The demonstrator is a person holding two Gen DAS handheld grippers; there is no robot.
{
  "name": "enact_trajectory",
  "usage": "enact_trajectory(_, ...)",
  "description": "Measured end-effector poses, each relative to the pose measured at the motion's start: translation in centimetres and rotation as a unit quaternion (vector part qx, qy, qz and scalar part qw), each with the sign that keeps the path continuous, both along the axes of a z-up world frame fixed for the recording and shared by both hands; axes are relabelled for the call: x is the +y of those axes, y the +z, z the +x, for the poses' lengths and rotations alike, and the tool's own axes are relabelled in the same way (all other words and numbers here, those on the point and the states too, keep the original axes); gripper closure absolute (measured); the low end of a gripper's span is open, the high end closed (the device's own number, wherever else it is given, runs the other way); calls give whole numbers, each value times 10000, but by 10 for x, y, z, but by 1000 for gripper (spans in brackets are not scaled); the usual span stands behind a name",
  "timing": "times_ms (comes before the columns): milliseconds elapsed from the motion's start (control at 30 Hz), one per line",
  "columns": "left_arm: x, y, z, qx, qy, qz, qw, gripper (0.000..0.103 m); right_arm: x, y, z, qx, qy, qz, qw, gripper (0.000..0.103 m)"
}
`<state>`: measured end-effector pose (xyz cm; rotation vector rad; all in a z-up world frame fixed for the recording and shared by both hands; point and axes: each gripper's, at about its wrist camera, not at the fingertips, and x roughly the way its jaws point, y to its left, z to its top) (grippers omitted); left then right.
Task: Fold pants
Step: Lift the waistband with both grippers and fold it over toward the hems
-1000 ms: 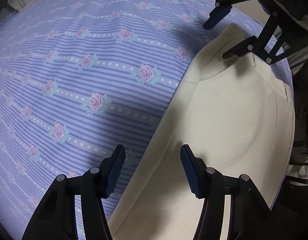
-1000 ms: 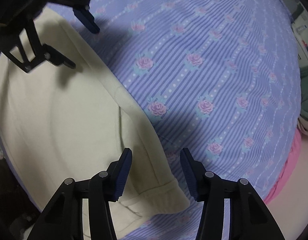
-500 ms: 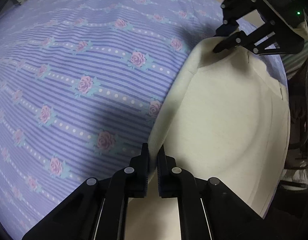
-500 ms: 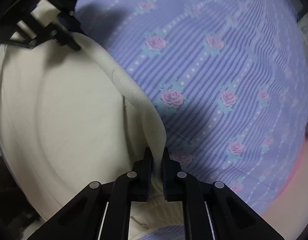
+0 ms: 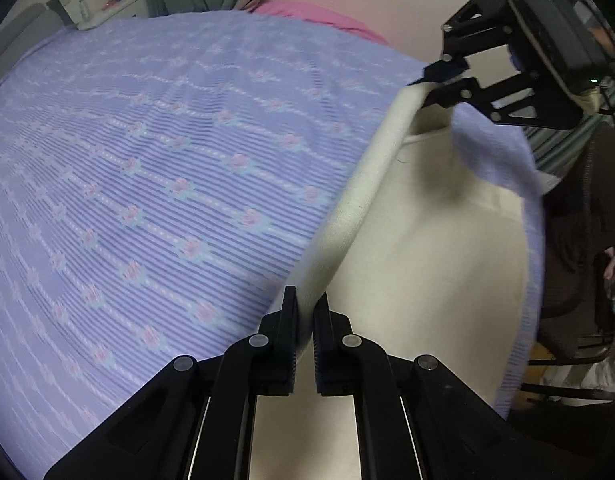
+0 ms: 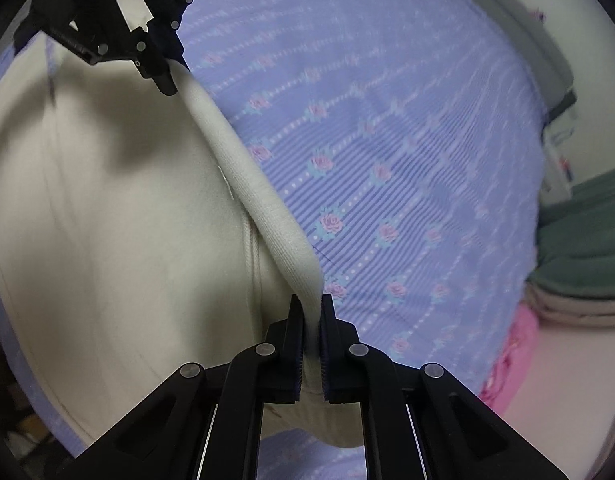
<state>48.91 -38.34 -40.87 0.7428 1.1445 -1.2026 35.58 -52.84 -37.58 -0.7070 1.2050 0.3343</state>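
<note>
Clamped on the long side of the cream pants (image 5: 419, 248): left gripper (image 5: 305, 312) at one end, right gripper (image 6: 310, 312) at the other, each pair of tongs closed with a ridge of thick cloth squeezed between the pads. Lifted into a taut band between the two grips, while the rest of the pants hangs down and lies along the near edge of the bed, on the purple flowered bedspread (image 5: 147, 184). Probably mid-fold, with the raised side due to travel across the garment.

Best done level: both grips at the same height, same pace, band kept straight but not stretched. Worth watching in the left wrist view: a flap of purple cloth (image 5: 491, 152) raised beside the far gripper, so possibly some bedspread caught in that grip along with the pants; cannot tell for sure through the blur. If caught, better to lower, release and re-grip only the cream layer, or the cover will drag along with the fold.

Next, carried over so the held side lands on the opposite side, edge to edge, seams lined up. Set down flat before letting go, then released together to avoid a skewed corner. Plenty of bare bedspread beyond toward the far edge, with a pink sheet (image 6: 511, 352) and a green blanket (image 6: 583, 248) well apart from the work.
</note>
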Motion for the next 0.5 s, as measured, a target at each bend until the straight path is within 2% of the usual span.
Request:
enact_trajectory(200,17,30,-53,211,12,-124,9997,95,18,33,-43,-308,250,1,9992,96)
enact_trajectory(333,26,29,-91,348,104,-157,9992,95,33,40,-82,-334,343,11,9989,96)
enact_trajectory(500,30,22,-148,264,97,-173,9995,95,42,36,-132,-424,478,-133,9979,96)
